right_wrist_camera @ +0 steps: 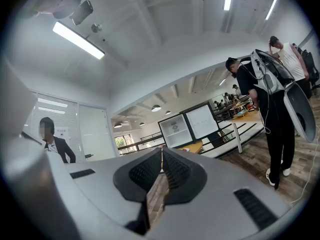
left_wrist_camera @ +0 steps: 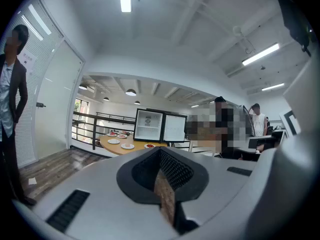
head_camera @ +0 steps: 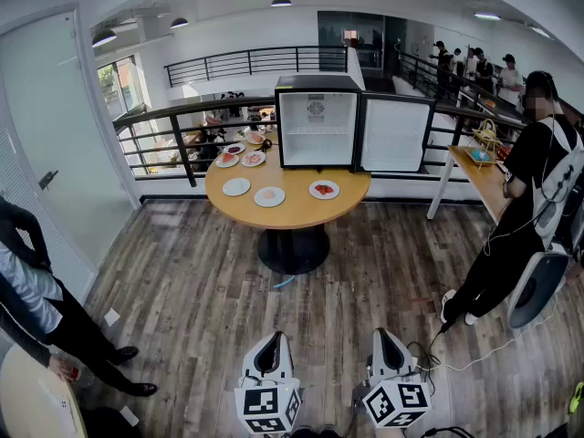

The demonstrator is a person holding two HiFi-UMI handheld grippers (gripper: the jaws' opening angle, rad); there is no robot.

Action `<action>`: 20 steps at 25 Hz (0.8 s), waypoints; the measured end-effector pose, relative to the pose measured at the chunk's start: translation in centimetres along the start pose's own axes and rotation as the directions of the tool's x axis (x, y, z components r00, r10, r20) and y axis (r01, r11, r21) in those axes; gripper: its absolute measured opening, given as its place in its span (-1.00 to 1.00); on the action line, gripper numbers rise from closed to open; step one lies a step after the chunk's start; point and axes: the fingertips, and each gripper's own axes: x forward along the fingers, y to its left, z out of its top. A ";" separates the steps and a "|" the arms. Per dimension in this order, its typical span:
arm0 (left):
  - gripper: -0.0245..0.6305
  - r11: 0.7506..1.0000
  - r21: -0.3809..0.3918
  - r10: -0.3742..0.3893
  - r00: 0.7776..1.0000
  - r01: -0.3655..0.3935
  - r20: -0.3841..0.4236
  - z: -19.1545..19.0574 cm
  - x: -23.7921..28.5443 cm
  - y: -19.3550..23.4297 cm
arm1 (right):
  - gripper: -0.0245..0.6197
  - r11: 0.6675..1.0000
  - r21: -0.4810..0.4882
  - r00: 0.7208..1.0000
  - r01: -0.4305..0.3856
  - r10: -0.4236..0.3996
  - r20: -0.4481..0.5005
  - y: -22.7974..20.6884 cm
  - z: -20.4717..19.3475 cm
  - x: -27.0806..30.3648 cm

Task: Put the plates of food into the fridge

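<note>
Our left gripper (head_camera: pixel 272 340) and our right gripper (head_camera: pixel 384 336) both have the jaws pressed together with nothing between them. The plates of food (head_camera: pixel 324 189) lie on the round table (head_camera: pixel 292 212), well apart from us, in front of the fridge (head_camera: pixel 318 121) whose door (head_camera: pixel 394 133) stands open. If we arrive at a plate with the jaws closed like this, we may push it instead of taking its rim, and a rim pinched on one side only can let the plate tilt and the food slide off.
</note>
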 end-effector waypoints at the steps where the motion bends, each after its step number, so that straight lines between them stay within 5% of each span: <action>1: -0.90 1.000 0.000 0.001 1.000 -0.001 0.002 0.1 0.2 0.0 | -0.87 1.000 0.000 1.000 0.000 0.000 0.000 -0.1 0.1 0.1; 20: -0.90 1.000 0.002 0.019 1.000 -0.019 -0.006 0.0 0.6 -0.1 | -0.87 1.000 0.015 1.000 -0.013 0.013 -0.001 -0.5 0.0 0.5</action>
